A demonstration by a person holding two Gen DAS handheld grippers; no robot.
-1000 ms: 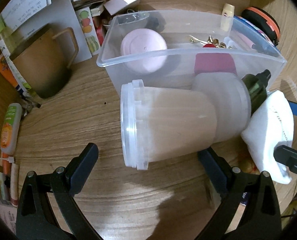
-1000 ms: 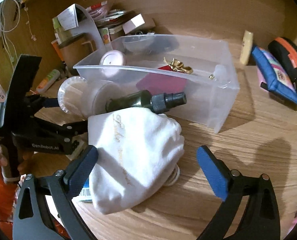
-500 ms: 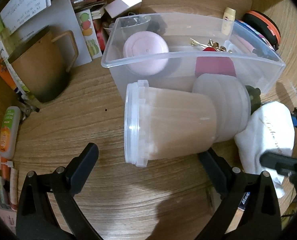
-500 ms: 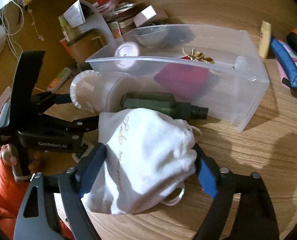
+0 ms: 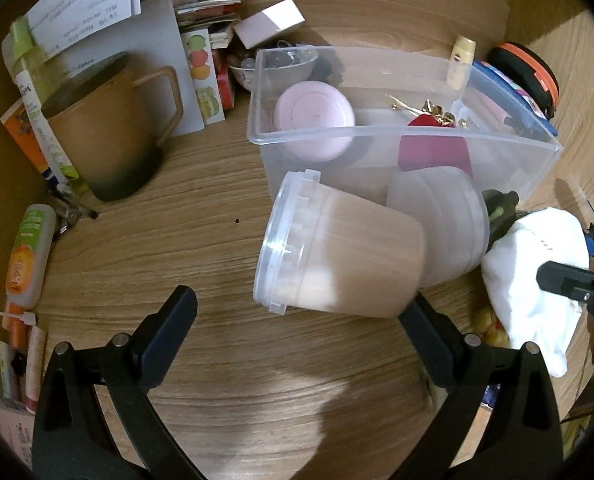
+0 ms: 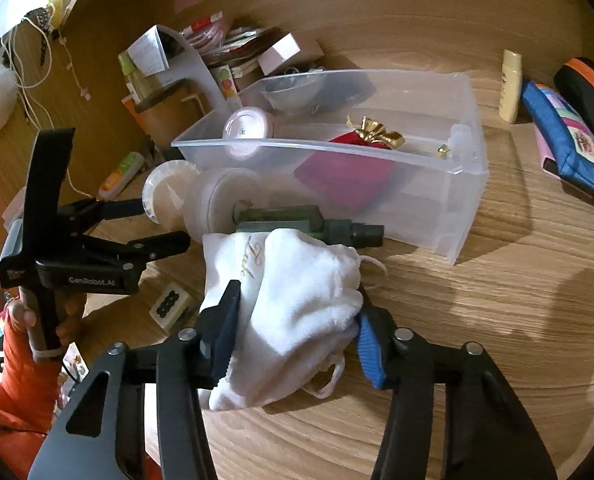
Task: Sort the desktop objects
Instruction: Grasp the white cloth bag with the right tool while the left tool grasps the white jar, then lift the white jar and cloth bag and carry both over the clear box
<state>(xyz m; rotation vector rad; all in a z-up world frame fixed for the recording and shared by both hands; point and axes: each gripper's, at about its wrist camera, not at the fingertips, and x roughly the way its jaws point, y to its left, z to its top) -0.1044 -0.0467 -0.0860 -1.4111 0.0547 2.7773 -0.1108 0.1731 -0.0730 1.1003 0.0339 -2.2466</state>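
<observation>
My right gripper (image 6: pixel 297 332) is shut on a white drawstring pouch (image 6: pixel 293 304) lying on the wooden desk. It also shows in the left wrist view (image 5: pixel 537 276). A dark green spray bottle (image 6: pixel 309 222) lies behind it against a clear plastic bin (image 6: pixel 453 168). The bin holds a pink round box (image 5: pixel 315 114), a maroon box (image 6: pixel 345 178) and a gold bow (image 6: pixel 375 132). My left gripper (image 5: pixel 301 332) is open, with a frosted plastic cup (image 5: pixel 337 256) lying on its side between the fingers, a second tub (image 5: pixel 441 216) behind it.
A brown mug (image 5: pixel 105 128), papers and small boxes stand at the back left. A tube (image 5: pixel 29 256) lies at the left edge. A blue pouch (image 6: pixel 565 140), an orange-black case (image 6: pixel 593 92) and a yellow tube (image 6: pixel 511 84) lie right of the bin.
My right gripper moved forward around the white pouch and closed on it. The left gripper shifted slightly; the frosted cup now sits tilted between its open fingers.
</observation>
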